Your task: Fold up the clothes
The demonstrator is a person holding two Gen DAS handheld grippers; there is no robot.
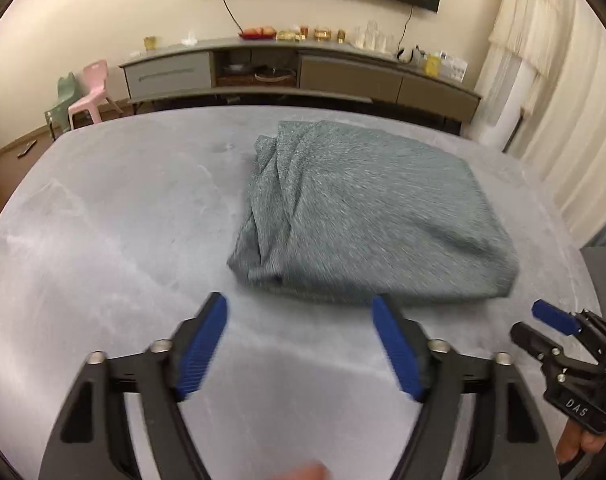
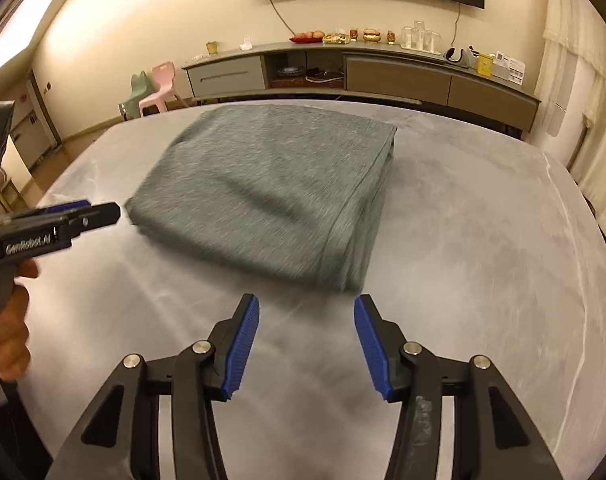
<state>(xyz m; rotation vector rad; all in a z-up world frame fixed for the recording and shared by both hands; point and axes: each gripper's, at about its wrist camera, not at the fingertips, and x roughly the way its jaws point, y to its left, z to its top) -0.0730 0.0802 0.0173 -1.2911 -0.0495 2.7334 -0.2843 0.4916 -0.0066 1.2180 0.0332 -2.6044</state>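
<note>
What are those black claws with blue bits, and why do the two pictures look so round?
They are grabbing tools that a person holds, one in each hand. Each tool carries a small wide-eyed camera, so everything looks bent. One picture looks along the left gripper, the other along the right gripper. The blue fingers are soft pads for pinching. Both tools are open and hold nothing. On the grey table lies a folded grey-green cloth. In the right picture you can see the person's hand holding the other tool.
</note>
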